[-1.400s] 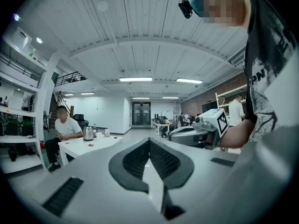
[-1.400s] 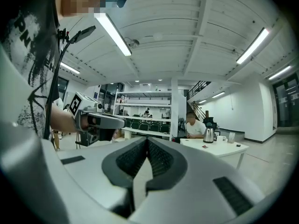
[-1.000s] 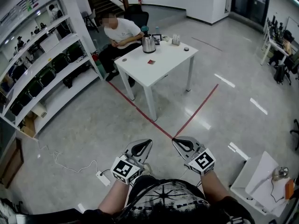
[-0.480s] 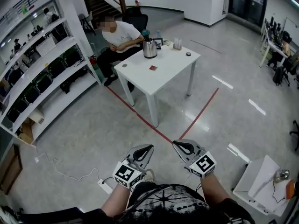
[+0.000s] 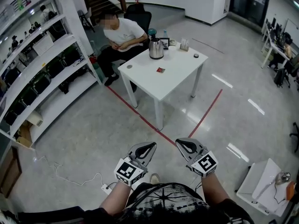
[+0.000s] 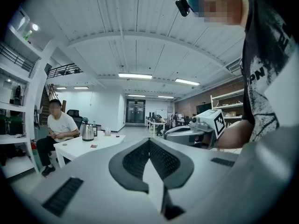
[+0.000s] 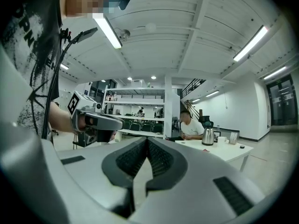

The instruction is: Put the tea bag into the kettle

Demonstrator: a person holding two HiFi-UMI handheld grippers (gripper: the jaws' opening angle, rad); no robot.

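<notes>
Steel kettle (image 5: 156,49), red sq tea bag (image 5: 160,70) on white table (image 5: 177,76)

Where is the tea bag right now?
In the head view, the tea bag lies on the white table, on the near side of the kettle.

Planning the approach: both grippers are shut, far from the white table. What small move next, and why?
Probably step toward the white table: the kettle and the small red tea bag sit there, far beyond the left gripper and right gripper, both shut and empty.
</notes>
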